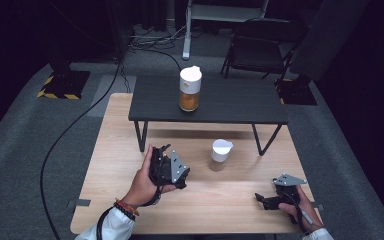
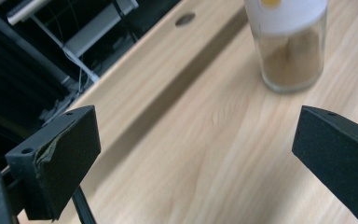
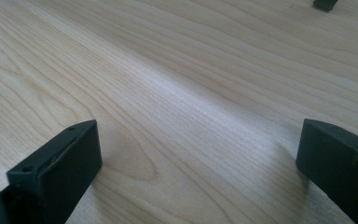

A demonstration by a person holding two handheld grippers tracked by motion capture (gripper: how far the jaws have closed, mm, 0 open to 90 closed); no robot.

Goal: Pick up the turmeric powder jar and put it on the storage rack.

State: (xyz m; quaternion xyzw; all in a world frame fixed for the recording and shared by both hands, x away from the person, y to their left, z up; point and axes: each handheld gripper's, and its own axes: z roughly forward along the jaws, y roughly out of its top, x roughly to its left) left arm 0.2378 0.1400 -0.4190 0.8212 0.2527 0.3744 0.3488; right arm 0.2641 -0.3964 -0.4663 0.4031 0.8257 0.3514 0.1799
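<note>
High view: the small jar (image 1: 221, 152) stands upright on the wooden counter (image 1: 130, 200), just in front of the low black shelf table (image 1: 240, 102) that sits on the counter's far half. The left tool (image 1: 166, 169) hangs beside the jar, nearest to it; the right tool (image 1: 275, 196) rests low on the counter, well apart from the jar on its other side. A taller jar (image 1: 190, 89) with a white lid and amber contents stands on the shelf table. Beyond the counter lie grey carpet, cables and a folding chair (image 1: 260, 47) in a dark room.

Left gripper view: the jaws stand spread wide, nothing between them. The small jar shows ahead, with clear glass walls, a white cap and brown powder inside. It looks rigid, light, smooth and breakable, so the glass body below the cap seems the place to clamp, with gentle pressure, since the walls could slip.

Right gripper view: the jaws are likewise spread wide over bare, smooth wood grain that offers a flat, firm base.
</note>
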